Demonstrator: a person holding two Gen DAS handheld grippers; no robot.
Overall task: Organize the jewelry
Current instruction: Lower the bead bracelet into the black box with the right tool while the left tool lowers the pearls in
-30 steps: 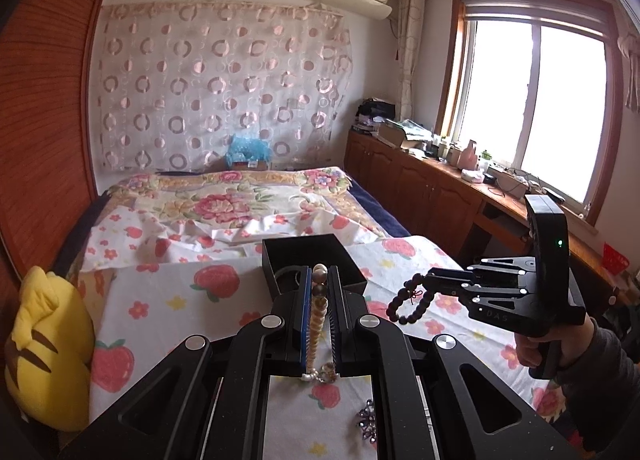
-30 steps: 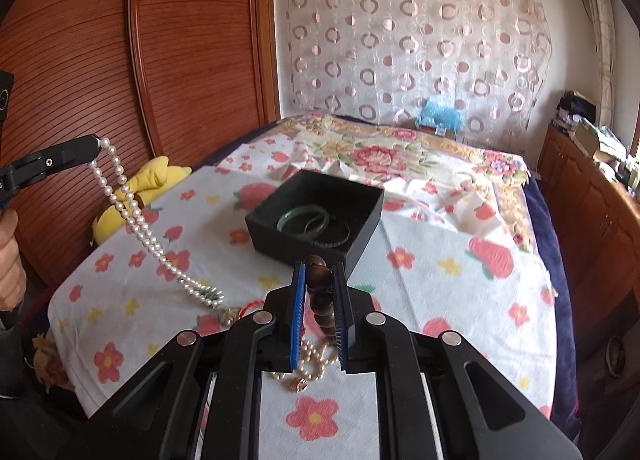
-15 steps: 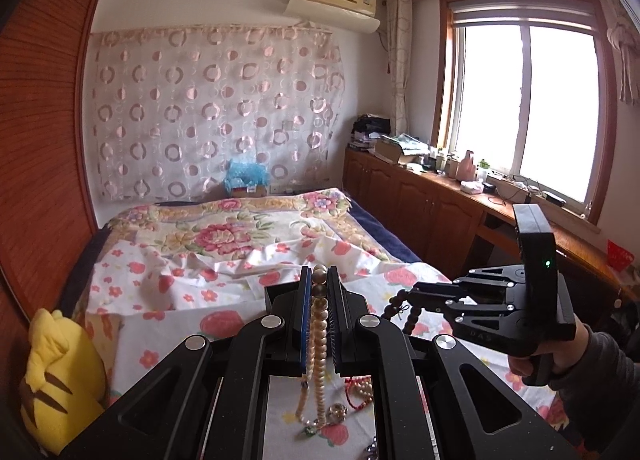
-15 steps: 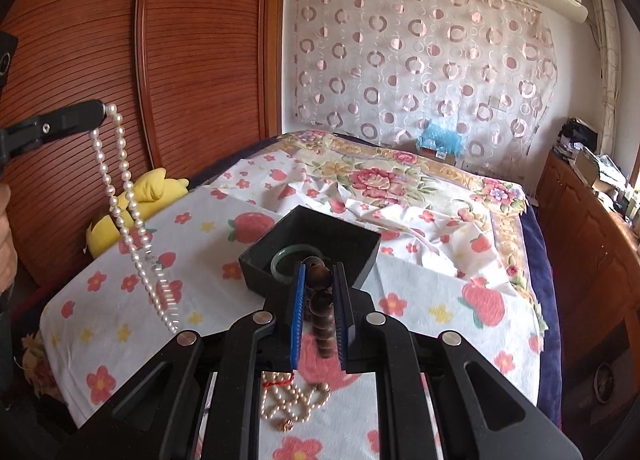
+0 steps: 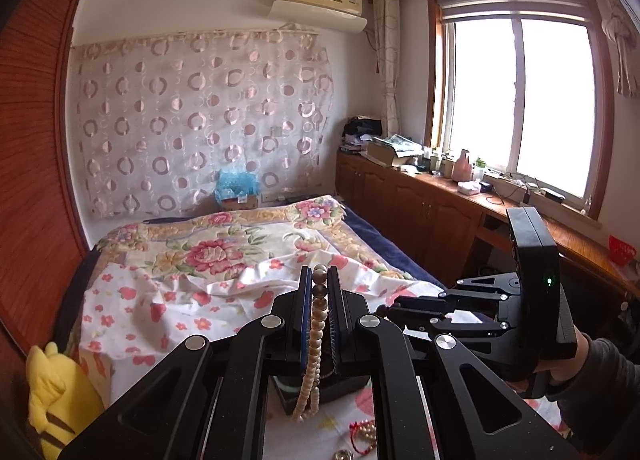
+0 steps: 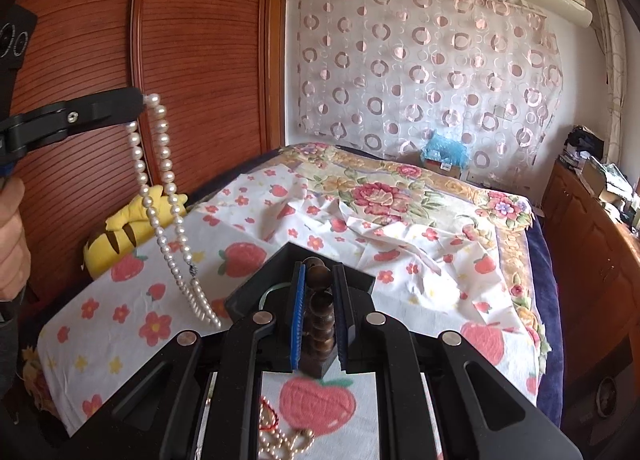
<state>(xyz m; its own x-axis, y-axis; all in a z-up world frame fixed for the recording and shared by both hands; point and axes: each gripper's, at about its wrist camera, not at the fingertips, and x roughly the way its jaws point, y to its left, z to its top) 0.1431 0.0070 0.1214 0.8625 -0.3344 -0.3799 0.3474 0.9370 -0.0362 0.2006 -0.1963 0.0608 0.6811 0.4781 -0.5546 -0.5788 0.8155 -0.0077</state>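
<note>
My left gripper is shut on a white pearl necklace, which hangs in a long loop; in the right wrist view the left gripper holds the pearl necklace high above the bed. My right gripper is shut on a dark brown bead bracelet; it shows in the left wrist view at right. A black jewelry box sits on the bed under both grippers, a green bangle edge showing inside.
Loose jewelry lies on the strawberry-print cloth: a red cord and pearl strands, also in the left wrist view. A yellow plush toy lies at the bed's left edge. Wooden wardrobe left, cabinets right.
Both grippers have risen with their loads. The pearl necklace lifted clear of the cloth and now hangs free near the box. The box slid under the grippers in both views.
</note>
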